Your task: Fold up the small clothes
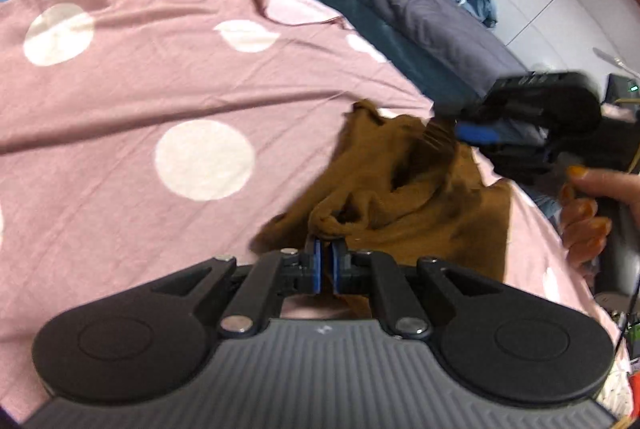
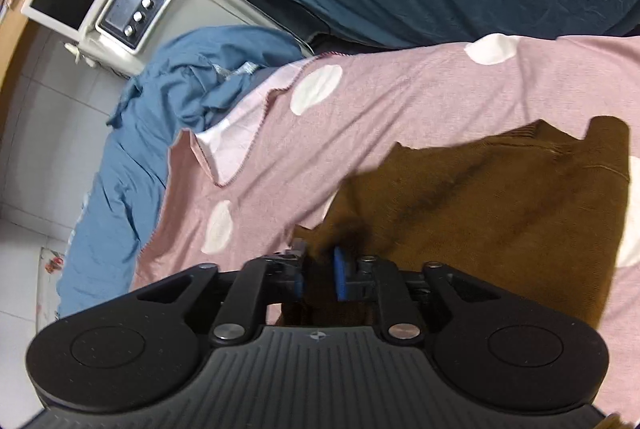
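The brown garment [image 1: 404,205] lies on the pink dotted sheet [image 1: 160,77], at four o'clock from a white dot. Its bunched edge is pinched by the left gripper [image 1: 325,261]; another edge is clamped by the right gripper [image 2: 320,271] — jaws narrow. A fold appears begun — flattening and later folds are judged outstanding.

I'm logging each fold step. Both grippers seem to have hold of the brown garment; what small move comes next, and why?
Probably lift and draw the two grippers apart. The left gripper and right gripper each pinch an edge of the brown garment, which lies bunched and creased on the pink dotted sheet, so it needs spreading flat before folding.
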### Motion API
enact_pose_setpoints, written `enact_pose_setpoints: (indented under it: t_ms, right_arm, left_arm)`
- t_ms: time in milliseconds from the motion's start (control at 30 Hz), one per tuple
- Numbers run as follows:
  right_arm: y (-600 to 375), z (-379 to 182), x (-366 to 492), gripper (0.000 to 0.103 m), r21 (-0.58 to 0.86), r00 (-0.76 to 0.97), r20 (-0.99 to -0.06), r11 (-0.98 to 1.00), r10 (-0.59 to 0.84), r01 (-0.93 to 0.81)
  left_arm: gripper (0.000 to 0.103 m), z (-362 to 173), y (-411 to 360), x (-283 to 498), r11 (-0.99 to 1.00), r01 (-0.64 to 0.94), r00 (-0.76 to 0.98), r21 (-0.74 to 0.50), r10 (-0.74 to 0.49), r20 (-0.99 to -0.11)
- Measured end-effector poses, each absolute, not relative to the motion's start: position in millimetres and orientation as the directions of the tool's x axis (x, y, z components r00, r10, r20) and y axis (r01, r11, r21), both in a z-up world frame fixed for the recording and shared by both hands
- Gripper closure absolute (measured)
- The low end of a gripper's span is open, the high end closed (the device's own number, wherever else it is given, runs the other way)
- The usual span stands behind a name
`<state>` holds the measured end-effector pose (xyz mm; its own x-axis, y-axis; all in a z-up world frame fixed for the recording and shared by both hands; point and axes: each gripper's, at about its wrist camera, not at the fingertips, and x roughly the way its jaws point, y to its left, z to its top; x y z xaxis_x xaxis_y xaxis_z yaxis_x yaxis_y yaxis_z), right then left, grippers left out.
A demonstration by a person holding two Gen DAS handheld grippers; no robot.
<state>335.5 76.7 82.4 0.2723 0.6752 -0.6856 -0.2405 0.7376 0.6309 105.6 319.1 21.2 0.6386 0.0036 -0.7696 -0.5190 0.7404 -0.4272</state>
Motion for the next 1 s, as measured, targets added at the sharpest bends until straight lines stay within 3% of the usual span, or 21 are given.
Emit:
enact_pose_setpoints:
  t_ms: [167,333,467,533,700,833,900,1000]
  right_arm:
    - [78,98,326,0.063,0.657,0.296,-0.622,0.689,0.725,-0.305]
    - [75,115,297,0.063,0.464,0.302,-0.677,0.708,0.671,-0.532]
    - [56,110,269,0.063,0.372,0.312,-0.709,0.712,0.632,-0.596]
    - [49,108,254,0.063,0.292,0.346,-0.722,0.718,0.599,-0.632]
    - [36,97,232,0.062,0.169,0.388,-0.755,0.729,0.528,-0.663]
    - [30,86,231,0.056,0.138,0.391,-0.78,0.743,0.489,-0.655]
    - [27,82,233,0.047,0.131,0.394,-0.788,0.753,0.474,-0.645]
    - [26,78,235,0.046,0.109,0.402,-0.795,0.759,0.454,-0.642]
  left_arm:
    - [0.096,16,326,93,0.719,-0.589,0.588,-0.368,0.069,-0.806]
    - [0.096,24,325,85,0.702,-0.641,0.556,-0.312,0.144,-0.818]
    - [0.089,47,300,90,0.77,-0.539,0.642,-0.343,0.111,-0.759]
    - [0.084,53,282,99,0.816,-0.459,0.675,-0.351,0.063,-0.735]
    - [0.035,46,251,134,0.892,-0.35,0.658,-0.287,0.016,-0.753]
    - [0.021,27,246,148,0.908,-0.377,0.596,-0.184,0.085,-0.799]
    - [0.02,15,249,151,0.907,-0.388,0.565,-0.162,0.095,-0.819]
    - [0.02,5,261,151,0.908,-0.4,0.545,-0.123,0.128,-0.828]
